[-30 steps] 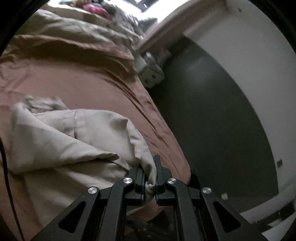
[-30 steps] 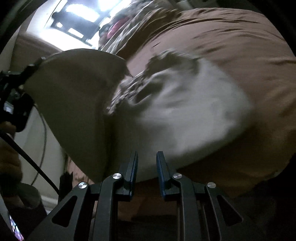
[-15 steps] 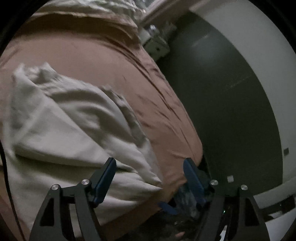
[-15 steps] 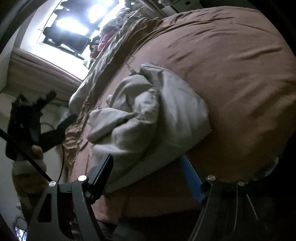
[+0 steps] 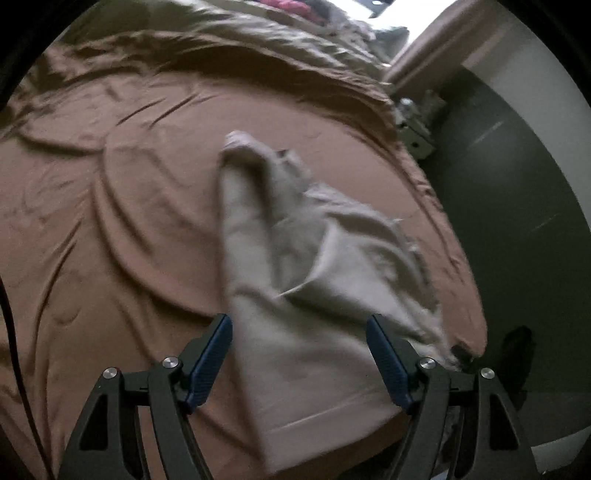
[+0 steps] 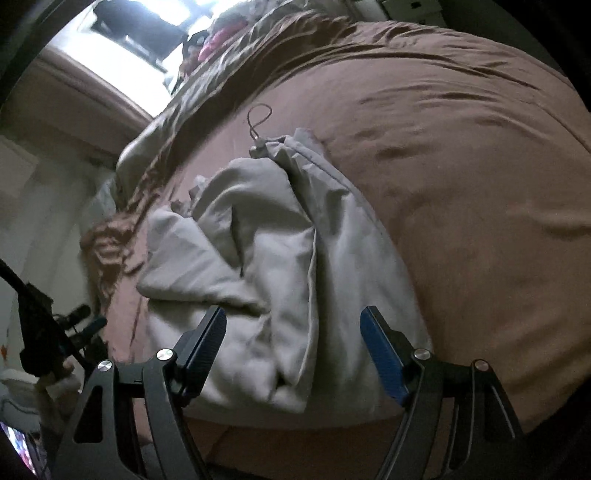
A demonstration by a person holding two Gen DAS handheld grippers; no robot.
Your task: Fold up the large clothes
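Crumpled beige fabric garment (image 5: 317,258) lies bunched near brown bedsheet (image 5: 110,221) edge, folding barely begun; left gripper (image 5: 299,354) and right gripper (image 6: 293,350) gape apart, empty.

My views are dim and bent at the round black edges, the window (image 6: 140,33) glares white, and the cloth (image 5: 295,266) looks blurred.

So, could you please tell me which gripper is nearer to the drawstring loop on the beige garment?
Neither, clearly. The right gripper hangs open over the beige garment's near edge, the drawstring loop at its far end. The left gripper is open likewise; its view hides the loop.
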